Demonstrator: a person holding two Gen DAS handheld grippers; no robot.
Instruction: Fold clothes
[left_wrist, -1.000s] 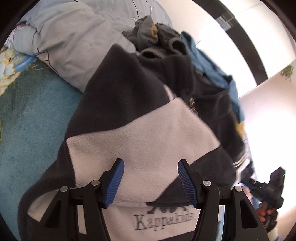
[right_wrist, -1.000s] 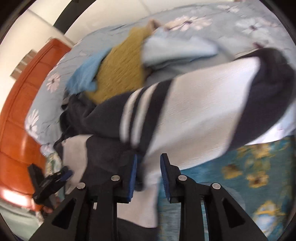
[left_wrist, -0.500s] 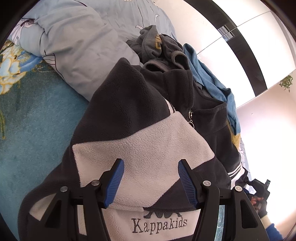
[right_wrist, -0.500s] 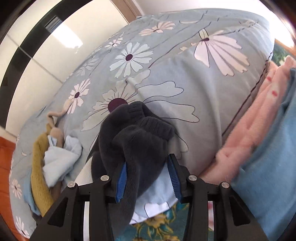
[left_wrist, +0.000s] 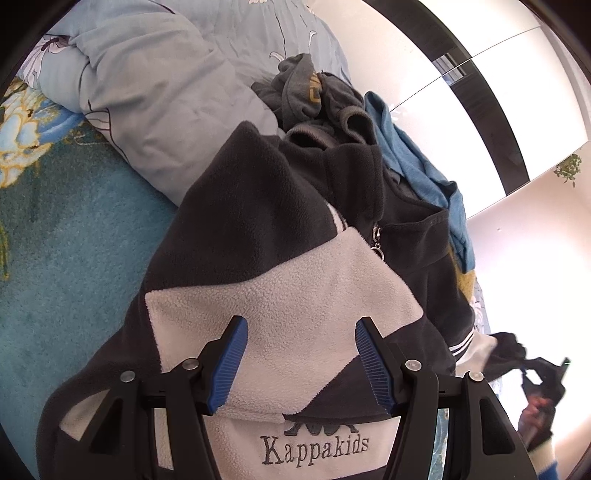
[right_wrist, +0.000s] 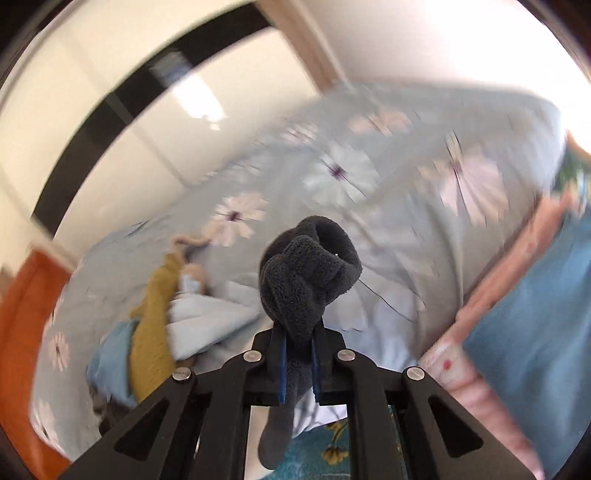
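A dark grey and white fleece jacket with "Kappakids" stitched on it lies spread on the bed, zip and collar pointing away. My left gripper hovers just over its white panel, open, with the blue pads clear of the fabric. My right gripper is shut on the jacket's dark sleeve cuff, which bunches up above the pads and hangs below them. In the left wrist view, the right gripper shows at the lower right, lifting the striped sleeve end, with a person's hand behind it.
A pale blue floral duvet is bunched at the back. A grey hoodie and a blue garment lie past the jacket's collar. Teal floral bedspread shows on the left. A mustard knit, pink fabric and an orange wooden panel surround the right gripper.
The right gripper let go near the striped sleeve, took the dark cuff between its pads, closed on it and rose, its view swinging up. The left gripper stayed put.
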